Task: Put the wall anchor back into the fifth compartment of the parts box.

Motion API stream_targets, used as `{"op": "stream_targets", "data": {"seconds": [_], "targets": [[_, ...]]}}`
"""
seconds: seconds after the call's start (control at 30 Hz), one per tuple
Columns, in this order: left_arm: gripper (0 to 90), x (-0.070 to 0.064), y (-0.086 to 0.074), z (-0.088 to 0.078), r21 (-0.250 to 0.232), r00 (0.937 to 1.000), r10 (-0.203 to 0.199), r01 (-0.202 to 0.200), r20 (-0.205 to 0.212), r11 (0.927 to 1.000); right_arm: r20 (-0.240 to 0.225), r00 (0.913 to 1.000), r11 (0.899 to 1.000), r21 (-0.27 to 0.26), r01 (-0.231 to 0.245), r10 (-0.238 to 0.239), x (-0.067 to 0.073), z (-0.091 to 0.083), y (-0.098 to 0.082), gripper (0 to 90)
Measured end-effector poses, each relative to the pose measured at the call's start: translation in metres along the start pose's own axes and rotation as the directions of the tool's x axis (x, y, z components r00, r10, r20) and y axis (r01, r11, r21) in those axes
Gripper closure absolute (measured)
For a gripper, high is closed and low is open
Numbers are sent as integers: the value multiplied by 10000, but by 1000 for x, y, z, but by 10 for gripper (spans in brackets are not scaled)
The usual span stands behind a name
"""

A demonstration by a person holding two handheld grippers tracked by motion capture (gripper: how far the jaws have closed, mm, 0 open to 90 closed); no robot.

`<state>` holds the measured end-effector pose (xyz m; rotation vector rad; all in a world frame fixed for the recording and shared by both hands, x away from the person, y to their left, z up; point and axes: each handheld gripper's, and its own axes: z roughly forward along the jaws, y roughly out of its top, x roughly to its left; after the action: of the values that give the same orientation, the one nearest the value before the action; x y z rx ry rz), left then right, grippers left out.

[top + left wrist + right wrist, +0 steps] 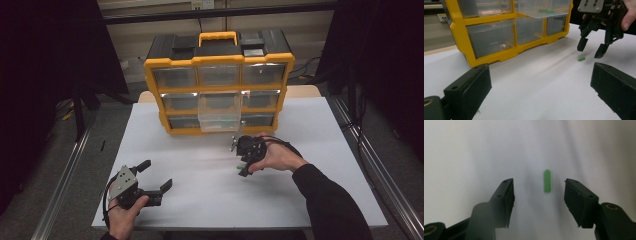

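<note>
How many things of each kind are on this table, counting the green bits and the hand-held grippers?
Yellow and black drawer cabinet: 1
Clear drawer pulled out of it: 1
Green pegs in that drawer: 2
Green peg on the table: 1
Hand-held grippers: 2, the left gripper and the right gripper
Total: 7

table [310, 150]: matt white, smooth | green peg [547, 181]: smooth plastic | drawer cabinet [219, 61]: glossy yellow plastic, clear drawers
</note>
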<state>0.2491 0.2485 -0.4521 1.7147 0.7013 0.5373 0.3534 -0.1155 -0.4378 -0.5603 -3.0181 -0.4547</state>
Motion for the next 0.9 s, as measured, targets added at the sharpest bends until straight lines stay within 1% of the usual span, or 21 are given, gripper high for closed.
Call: {"op": "stream_targets", "data": {"seconds": [0.03, 0.1, 0.13, 0.17, 0.23, 0.3, 0.33, 0.37, 0.4, 0.43, 0.5, 0.53, 0.57, 0.63, 0.67, 0.7, 0.73, 0.8, 0.87, 0.9], "targets": [[31, 0, 0, 0, -1, 10000, -2, 2, 3, 10000, -55, 10000, 9999, 90, -63, 63, 0, 2, 0, 440], [31, 0, 0, 0, -4, 10000, -3, 3, 1, 10000, 13, 10000, 10000, 82, 44, -44, -1, 6, 1, 465], [31, 0, 0, 0, -3, 10000, -8, 8, 6, 10000, -100, 9999, 9997, 231, 92, -90, -2, 7, 3, 482], [31, -1, 0, 0, -57, 10000, -83, 83, 8, 9999, -101, 9998, 9996, 236, -149, 151, 0, 8, 3, 511], [31, 0, 0, 0, 13, 10000, 9, -9, -20, 10000, 21, 9999, 9994, 328, -109, 109, -1, 10, 4, 547], [31, -1, 0, 1, -45, 10000, -73, 73, 34, 10000, -62, 10000, 9989, 468, -51, 54, -2, 12, 5, 576], [31, -1, 0, 1, -42, 10000, -75, 76, 31, 10000, -10, 9998, 9989, 430, -173, 174, -2, 13, 5, 587], [31, -1, 0, 1, -44, 10000, -74, 75, 38, 10000, -18, 10000, 9986, 519, -68, 69, -3, 13, 6, 597], [31, -1, 0, 1, -46, 10000, -70, 70, 41, 10000, -3, 9999, 9989, 448, -127, 127, -2, 12, 6, 612], [31, -1, 0, 1, -46, 10000, -73, 73, 42, 10000, -44, 9999, 9985, 524, -125, 128, -3, 12, 7, 622], [31, -1, 0, 1, -45, 10000, -72, 72, 37, 10000, 146, 9999, 9987, 510, -28, 20, -4, 13, 8, 643], [31, 0, 0, 0, 11, 10000, 10, -10, 44, 10000, 95, 9998, 9970, 748, -192, 185, -3, 12, 9, 649], [31, 0, 0, 0, 31, 10000, 16, -16, -7, 10000, 150, 9999, 9983, 579, 41, -50, -4, 14, 10, 661], [31, 0, 0, 0, 6, 10000, 2, -2, 51, 10000, 268, 9996, 9972, 747, -35, 15, -2, 14, 13, 676], [31, 0, 0, 0, 35, 10000, 7, -7, -8, 10000, 278, 9996, 9970, 767, 87, -109, -3, 14, 13, 685], [31, 0, 0, 0, 1, 10000, 3, -3, 55, 10000, 272, 9991, 9961, 825, 296, -320, -5, 15, 14, 695], [31, 0, 0, 0, 32, 10000, 11, -11, -3, 10000, 309, 9994, 9963, 846, 136, -162, -2, 15, 15, 702], [31, 0, 0, 0, 5, 10000, 2, -2, 54, 10000, 335, 9994, 9960, 891, 93, -123, -2, 15, 16, 727], [31, 0, 0, 0, 3, 10000, 2, -2, 54, 10000, 279, 9991, 9952, 932, 284, -312, -2, 15, 16, 771], [31, 0, 0, 0, 8, 10000, 6, -6, 48, 10000, 232, 9993, 9956, 897, 267, -289, -2, 15, 16, 783]]}}
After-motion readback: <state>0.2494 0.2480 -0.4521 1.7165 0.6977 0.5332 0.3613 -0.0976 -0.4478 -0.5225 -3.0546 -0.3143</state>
